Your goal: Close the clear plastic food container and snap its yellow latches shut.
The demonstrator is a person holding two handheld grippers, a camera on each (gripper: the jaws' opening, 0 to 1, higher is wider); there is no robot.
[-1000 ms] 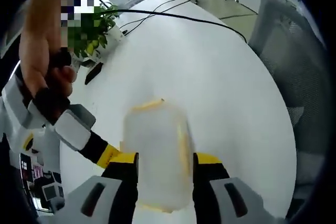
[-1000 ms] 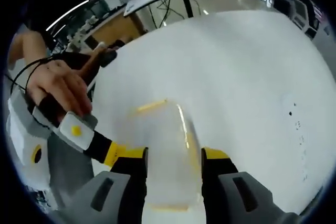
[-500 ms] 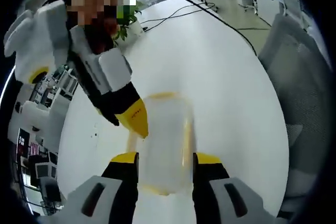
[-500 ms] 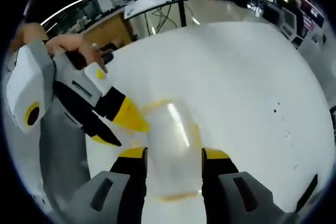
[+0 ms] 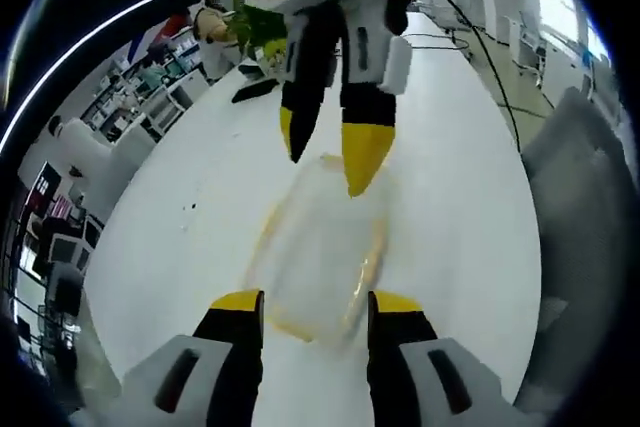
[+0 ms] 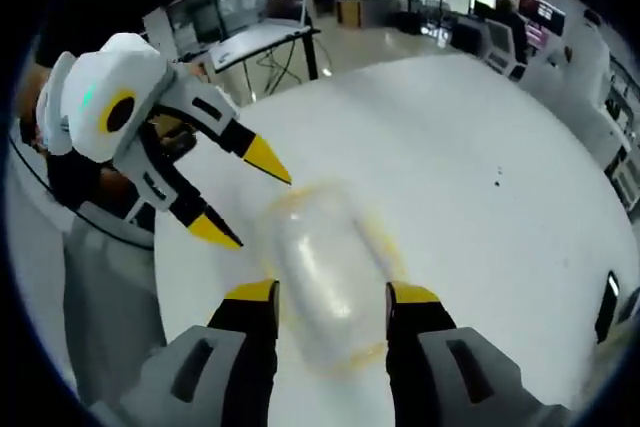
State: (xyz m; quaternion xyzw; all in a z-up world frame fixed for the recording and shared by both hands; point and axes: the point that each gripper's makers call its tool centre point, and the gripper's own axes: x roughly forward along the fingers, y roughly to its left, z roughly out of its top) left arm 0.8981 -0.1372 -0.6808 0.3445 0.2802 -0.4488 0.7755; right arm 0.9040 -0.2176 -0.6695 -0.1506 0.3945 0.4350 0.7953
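Left gripper (image 5: 305,302) open, jaws on both sides of clear box (image 5: 318,257), ready to steady it. Box sits on white table (image 5: 200,207), yellow edges blurry. Right gripper (image 5: 330,162) open too, tips near far end, maybe for latch.

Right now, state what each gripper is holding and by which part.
Nothing is held. The left gripper and right gripper are both open, jaws spread to either side of the clear container on the white table.
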